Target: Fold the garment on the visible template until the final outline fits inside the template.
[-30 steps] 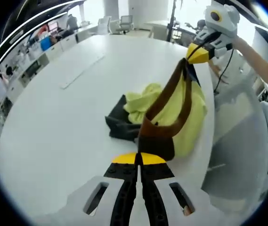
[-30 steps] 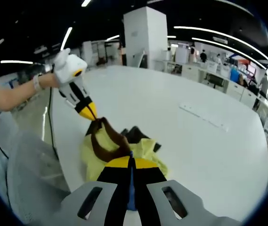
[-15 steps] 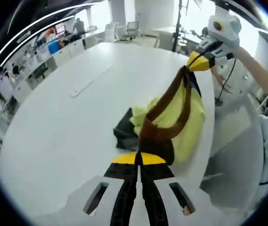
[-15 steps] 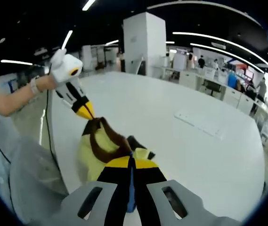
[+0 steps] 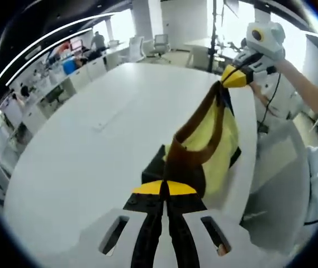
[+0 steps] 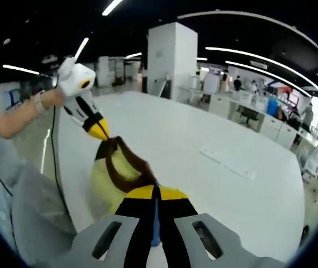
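A yellow garment (image 5: 221, 139) with a brown band (image 5: 195, 125) and a dark part (image 5: 157, 162) hangs stretched between both grippers above the white table (image 5: 75, 162). My left gripper (image 5: 164, 188) is shut on one end of the brown band. My right gripper (image 5: 232, 78), held by a hand, is shut on the other end at the upper right. In the right gripper view the right gripper (image 6: 156, 192) pinches the garment (image 6: 117, 170) and the left gripper (image 6: 100, 133) grips the band's far end. I cannot make out a template.
A thin white strip (image 5: 114, 114) lies flat on the table, also seen as the strip (image 6: 226, 159). The table's edge (image 5: 247, 167) runs just beside the garment. A person's arm (image 6: 13, 114) reaches in. Desks and chairs stand far behind.
Both grippers have risen with the garment. Its yellow body and dark part have come up from a heap on the table and now hang between the two grips.
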### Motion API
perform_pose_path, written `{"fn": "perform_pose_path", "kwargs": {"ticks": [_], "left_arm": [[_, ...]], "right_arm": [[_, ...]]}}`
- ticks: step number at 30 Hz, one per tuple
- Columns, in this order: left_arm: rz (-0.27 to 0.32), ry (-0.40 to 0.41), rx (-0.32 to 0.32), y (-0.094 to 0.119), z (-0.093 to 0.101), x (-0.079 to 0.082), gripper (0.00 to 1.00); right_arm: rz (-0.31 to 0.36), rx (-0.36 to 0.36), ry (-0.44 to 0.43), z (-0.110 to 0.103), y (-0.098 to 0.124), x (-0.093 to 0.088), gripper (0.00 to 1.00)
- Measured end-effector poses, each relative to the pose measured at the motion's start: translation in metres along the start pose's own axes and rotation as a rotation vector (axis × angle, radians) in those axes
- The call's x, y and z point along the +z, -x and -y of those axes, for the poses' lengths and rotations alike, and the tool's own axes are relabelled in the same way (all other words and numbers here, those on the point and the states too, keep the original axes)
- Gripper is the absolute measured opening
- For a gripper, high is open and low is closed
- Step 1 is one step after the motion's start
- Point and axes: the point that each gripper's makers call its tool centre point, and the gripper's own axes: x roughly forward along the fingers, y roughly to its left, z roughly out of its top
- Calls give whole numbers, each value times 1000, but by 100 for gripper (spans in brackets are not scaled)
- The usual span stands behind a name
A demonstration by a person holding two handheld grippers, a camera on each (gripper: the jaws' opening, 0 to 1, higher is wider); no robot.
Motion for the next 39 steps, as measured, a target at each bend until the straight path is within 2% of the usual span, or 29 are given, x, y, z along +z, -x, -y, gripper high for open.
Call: {"fn": "perform_pose_path", "kwargs": {"ticks": [17, 28, 36, 39], "left_arm": [[66, -1, 39, 15, 1, 22, 0], [122, -19, 69, 33, 1, 39, 0], [168, -51, 101, 47, -3, 57, 0], [183, -55, 94, 52, -3, 64, 0]], "right_arm": [[34, -28, 46, 13, 9, 24, 2], [75, -51, 84, 20, 17, 51, 2], [98, -70, 102, 27, 25, 69, 2], [116, -77, 111, 28, 28, 77, 2]]}}
